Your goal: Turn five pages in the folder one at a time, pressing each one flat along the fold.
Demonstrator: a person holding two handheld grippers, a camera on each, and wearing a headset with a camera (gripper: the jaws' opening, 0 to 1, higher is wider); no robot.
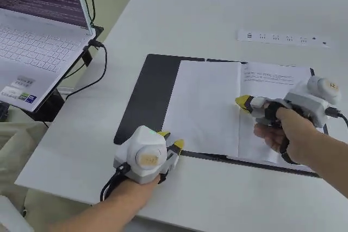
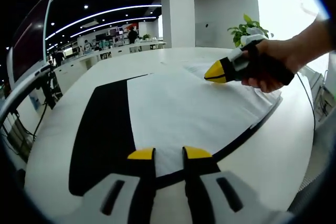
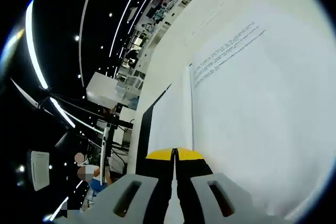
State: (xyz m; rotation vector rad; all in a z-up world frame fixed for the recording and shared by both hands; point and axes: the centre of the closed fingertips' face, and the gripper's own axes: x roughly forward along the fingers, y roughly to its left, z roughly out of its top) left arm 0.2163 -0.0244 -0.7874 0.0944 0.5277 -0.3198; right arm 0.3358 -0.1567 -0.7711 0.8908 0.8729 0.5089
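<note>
The folder (image 1: 145, 92) lies open on the white table, its black inside cover (image 2: 100, 129) bare at the left. A blank white page (image 1: 204, 107) lies turned over to the left, and a page with printed lines (image 1: 274, 74) is on the right. My right gripper (image 1: 241, 102) is shut, its yellow tips down on the paper at the fold (image 3: 191, 103), nothing between them (image 3: 174, 153). My left gripper (image 1: 171, 139) sits at the folder's near edge, open by a narrow gap (image 2: 169, 153) and holding nothing. The right gripper (image 2: 216, 72) also shows in the left gripper view, held by a hand.
An open laptop (image 1: 38, 31) stands at the far left with black cables (image 1: 98, 74) running along the table edge. A white power strip (image 1: 283, 38) lies beyond the folder. The table's near edge (image 1: 70, 183) is close to my left hand.
</note>
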